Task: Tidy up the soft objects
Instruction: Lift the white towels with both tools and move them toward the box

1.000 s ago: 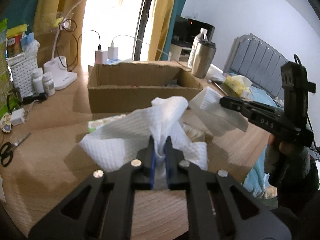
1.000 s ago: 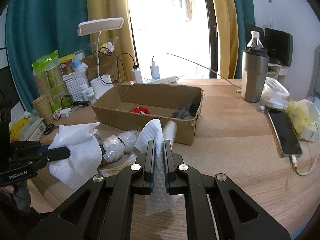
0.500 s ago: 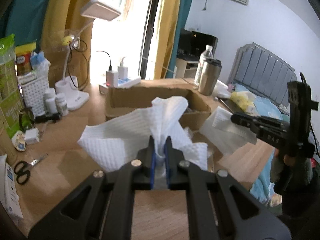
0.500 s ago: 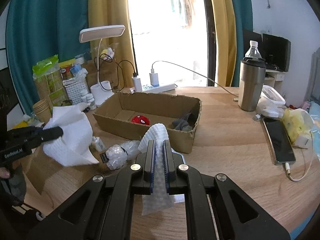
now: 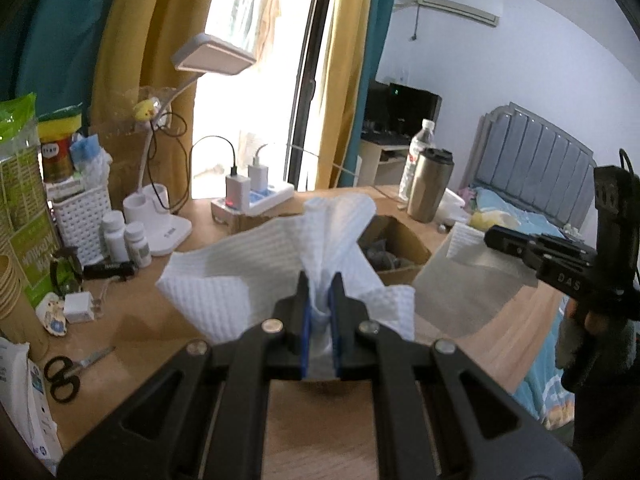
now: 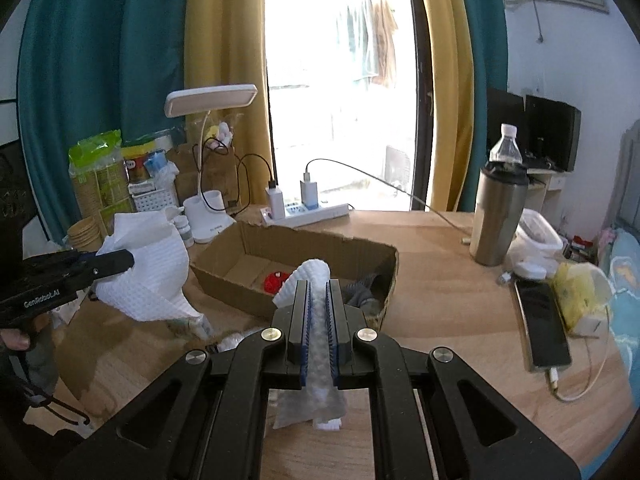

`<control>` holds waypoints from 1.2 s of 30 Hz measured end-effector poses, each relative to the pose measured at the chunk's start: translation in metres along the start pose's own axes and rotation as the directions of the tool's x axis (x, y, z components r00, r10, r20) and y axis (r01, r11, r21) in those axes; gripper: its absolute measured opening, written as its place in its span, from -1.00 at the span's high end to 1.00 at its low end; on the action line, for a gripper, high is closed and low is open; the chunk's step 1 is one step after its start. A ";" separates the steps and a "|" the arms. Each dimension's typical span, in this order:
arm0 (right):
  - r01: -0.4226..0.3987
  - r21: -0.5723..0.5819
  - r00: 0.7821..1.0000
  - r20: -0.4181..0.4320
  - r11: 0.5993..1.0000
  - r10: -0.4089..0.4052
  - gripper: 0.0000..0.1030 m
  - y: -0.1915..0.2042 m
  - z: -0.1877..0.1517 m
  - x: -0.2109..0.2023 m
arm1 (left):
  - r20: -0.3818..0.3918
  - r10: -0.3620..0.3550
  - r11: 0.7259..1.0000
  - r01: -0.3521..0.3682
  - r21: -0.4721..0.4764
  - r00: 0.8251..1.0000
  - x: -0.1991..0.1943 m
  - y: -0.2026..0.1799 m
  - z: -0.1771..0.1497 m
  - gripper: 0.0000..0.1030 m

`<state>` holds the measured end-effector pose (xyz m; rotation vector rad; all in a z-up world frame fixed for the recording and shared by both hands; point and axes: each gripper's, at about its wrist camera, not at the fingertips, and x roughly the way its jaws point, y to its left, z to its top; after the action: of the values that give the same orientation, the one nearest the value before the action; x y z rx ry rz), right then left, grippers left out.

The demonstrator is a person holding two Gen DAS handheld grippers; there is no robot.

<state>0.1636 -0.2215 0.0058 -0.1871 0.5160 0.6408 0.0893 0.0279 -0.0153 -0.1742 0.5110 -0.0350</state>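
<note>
Both grippers are pinching the same white waffle-textured cloth, one at each end, and it hangs in the air above the wooden desk [image 6: 440,288]. The left gripper [image 5: 320,280] has its jaws pressed tight on a bunched fold of the cloth [image 5: 256,264], which fans out ahead of it. The right gripper [image 6: 318,288] is clamped on the other end, a narrow strip poking up between its blue pads.

The right wrist view looks straight into the open cardboard box [image 6: 248,248]: there's a red plush thing [image 6: 276,282] and a grey piece of fabric [image 6: 362,294] lying in it. From the left wrist view the cloth blocks most of the box, so the red one is hidden.

Only the left view catches the scissors [image 5: 64,376] and the two white pill bottles [image 5: 126,242]. Only the right view shows the phone [image 6: 542,324] on its cable, past the steel tumbler [image 6: 498,220].
</note>
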 end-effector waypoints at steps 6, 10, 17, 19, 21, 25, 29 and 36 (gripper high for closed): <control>0.004 -0.022 1.000 0.022 1.000 -0.004 0.83 0.001 0.012 -0.001 | 0.019 0.006 1.000 -0.006 0.007 1.000 0.002 0.005 0.009 0.85; 0.006 -0.038 1.000 0.006 0.999 -0.006 0.83 0.001 0.016 0.004 | 0.026 0.009 1.000 -0.010 0.010 1.000 0.005 0.007 0.013 0.85; 0.025 0.020 0.987 -0.156 0.999 -0.022 0.44 -0.013 -0.023 0.034 | 0.007 0.016 1.000 -0.016 0.008 1.000 0.012 0.011 0.009 0.85; 0.022 0.049 0.981 -0.193 0.999 -0.012 0.18 -0.017 -0.037 0.041 | -0.001 0.019 1.000 -0.019 0.007 1.000 0.014 0.011 0.007 0.85; 0.027 0.053 0.975 -0.220 0.998 -0.014 0.12 -0.018 -0.046 0.046 | -0.008 0.023 1.000 -0.023 0.007 1.000 0.016 0.011 0.005 0.85; 0.037 0.059 0.961 -0.278 0.998 -0.019 -0.06 -0.022 -0.062 0.060 | -0.019 0.033 0.999 -0.032 0.007 0.999 0.018 0.012 0.002 0.85; 0.045 0.071 0.945 -0.326 0.996 -0.020 -0.15 -0.027 -0.074 0.075 | -0.031 0.044 0.999 -0.044 0.002 0.999 0.020 0.013 0.000 0.85; 0.062 0.074 0.927 -0.375 0.995 -0.030 -0.16 -0.033 -0.087 0.090 | -0.042 0.053 0.999 -0.053 0.007 0.998 0.024 0.011 -0.001 0.85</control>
<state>0.2101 -0.2284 -0.1149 -0.2428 0.9029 0.5367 0.1096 0.0364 -0.0291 -0.1546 0.5569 0.0116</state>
